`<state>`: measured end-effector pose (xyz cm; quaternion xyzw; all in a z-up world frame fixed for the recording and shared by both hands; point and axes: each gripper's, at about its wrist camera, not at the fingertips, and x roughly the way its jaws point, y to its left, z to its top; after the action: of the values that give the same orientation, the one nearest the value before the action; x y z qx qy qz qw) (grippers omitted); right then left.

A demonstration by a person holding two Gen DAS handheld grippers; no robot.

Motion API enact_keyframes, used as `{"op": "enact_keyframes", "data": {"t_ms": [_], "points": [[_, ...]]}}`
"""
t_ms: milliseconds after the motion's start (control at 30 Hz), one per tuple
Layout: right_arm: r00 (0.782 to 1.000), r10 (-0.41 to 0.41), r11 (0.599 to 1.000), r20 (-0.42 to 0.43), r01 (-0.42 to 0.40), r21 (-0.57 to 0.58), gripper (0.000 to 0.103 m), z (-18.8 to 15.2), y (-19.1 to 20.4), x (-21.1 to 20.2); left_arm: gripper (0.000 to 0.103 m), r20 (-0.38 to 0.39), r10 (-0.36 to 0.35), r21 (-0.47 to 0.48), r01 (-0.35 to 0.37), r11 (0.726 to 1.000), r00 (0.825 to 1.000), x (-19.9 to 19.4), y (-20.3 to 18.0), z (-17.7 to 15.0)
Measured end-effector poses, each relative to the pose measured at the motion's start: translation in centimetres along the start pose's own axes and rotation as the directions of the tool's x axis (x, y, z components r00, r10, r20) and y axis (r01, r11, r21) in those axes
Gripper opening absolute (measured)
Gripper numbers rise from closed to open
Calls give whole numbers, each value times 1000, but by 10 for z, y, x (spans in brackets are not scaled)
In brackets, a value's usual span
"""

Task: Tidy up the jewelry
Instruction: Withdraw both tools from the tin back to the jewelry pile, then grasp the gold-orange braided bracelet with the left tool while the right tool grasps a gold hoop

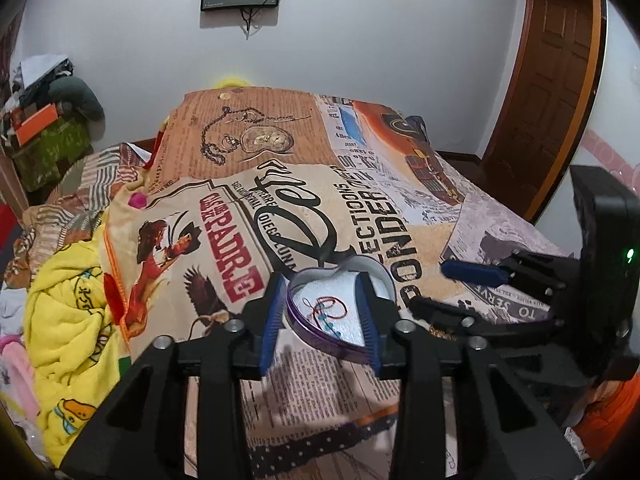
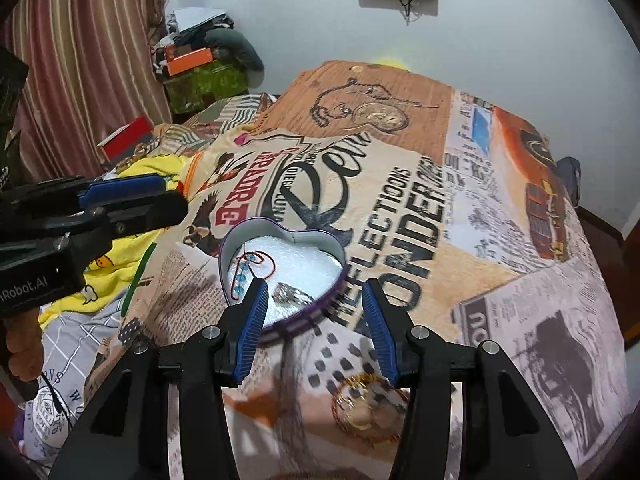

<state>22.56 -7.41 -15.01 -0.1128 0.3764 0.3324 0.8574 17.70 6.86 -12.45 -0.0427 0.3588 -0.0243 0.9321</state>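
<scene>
Right wrist view: gold bangles (image 2: 366, 408), judged light, stiff and slippery, are best pinched across the rim by the open right tool (image 2: 316, 334).

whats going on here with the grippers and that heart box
A person with a gripper in each hand is sorting jewelry on a bed. A heart-shaped tin lies open on it, holding a red cord bracelet with blue beads and a silver piece. The left gripper is open, its fingers either side of the tin. The right gripper is open and empty, just short of the tin. Gold bangles lie on the bed under it, not yet in the tin.
</scene>
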Motion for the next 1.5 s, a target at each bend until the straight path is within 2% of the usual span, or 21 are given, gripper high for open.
{"op": "enact_keyframes", "data": {"t_ms": [233, 533, 767, 1067, 1300, 1400, 1467, 1500], "points": [[999, -30, 999, 13, 30, 33, 45, -14, -14, -24, 41, -35, -6, 6, 7, 1000, 999, -4, -16, -14], [997, -70, 991, -9, 71, 113, 46, -42, -47, -42, 41, -113, -46, 3, 47, 999, 993, 15, -43, -32], [994, -63, 976, -94, 81, 204, 47, -72, -78, -42, 41, -185, -89, 29, 96, 995, 979, 36, -67, -46], [986, -31, 972, -166, 69, 224, 47, -100, -85, -30, 40, -252, -110, 48, 126, 991, 962, 71, -86, -58], [985, 5, 972, -170, 35, 230, 47, -102, -83, -23, 19, -273, -115, 49, 133, 990, 955, 94, -93, -57], [984, 13, 974, -176, 28, 224, 47, -101, -81, -18, 16, -269, -117, 36, 131, 991, 956, 100, -94, -55], [984, 19, 973, -178, 23, 230, 47, -102, -81, -16, 10, -273, -129, 28, 142, 989, 953, 104, -96, -56], [984, 21, 972, -179, 22, 235, 47, -103, -82, -15, 4, -275, -126, 37, 142, 989, 953, 106, -99, -57]]}}
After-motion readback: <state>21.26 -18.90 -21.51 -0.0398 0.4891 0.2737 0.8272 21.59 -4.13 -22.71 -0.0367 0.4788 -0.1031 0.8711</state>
